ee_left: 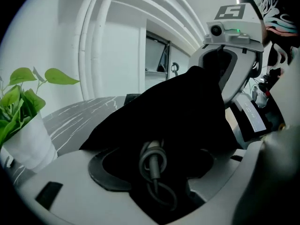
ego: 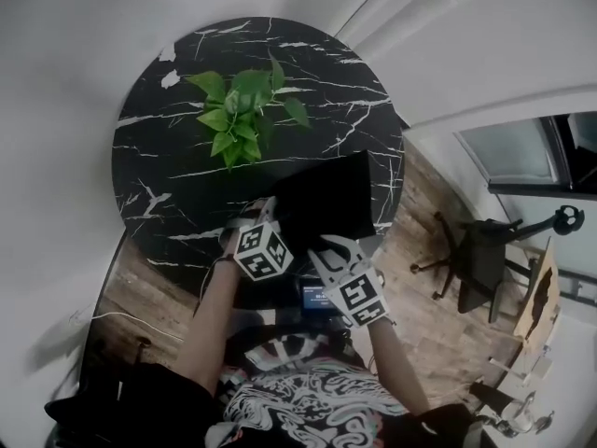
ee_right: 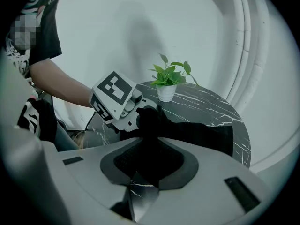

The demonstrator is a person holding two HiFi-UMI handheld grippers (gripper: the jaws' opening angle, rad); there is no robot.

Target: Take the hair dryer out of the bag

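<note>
A black fabric bag [ego: 326, 199] lies on the round black marble table [ego: 168, 194], at its near right side. My right gripper [ee_right: 150, 165] is shut on a fold of the bag [ee_right: 197, 132] at its near end and holds it up. My left gripper [ee_left: 154, 172] is open at the bag's mouth [ee_left: 178, 111]. A grey looped cord [ee_left: 152, 161], the only part of the hair dryer that shows, lies between the open jaws. The dryer's body is hidden inside the bag. In the head view the left gripper [ego: 268, 215] and right gripper [ego: 325, 250] are close together.
A green plant in a white pot [ego: 244, 110] stands mid-table behind the bag. The table's near edge is right under my hands. A black office chair [ego: 476, 259] stands on the wooden floor to the right. White curved walls ring the table.
</note>
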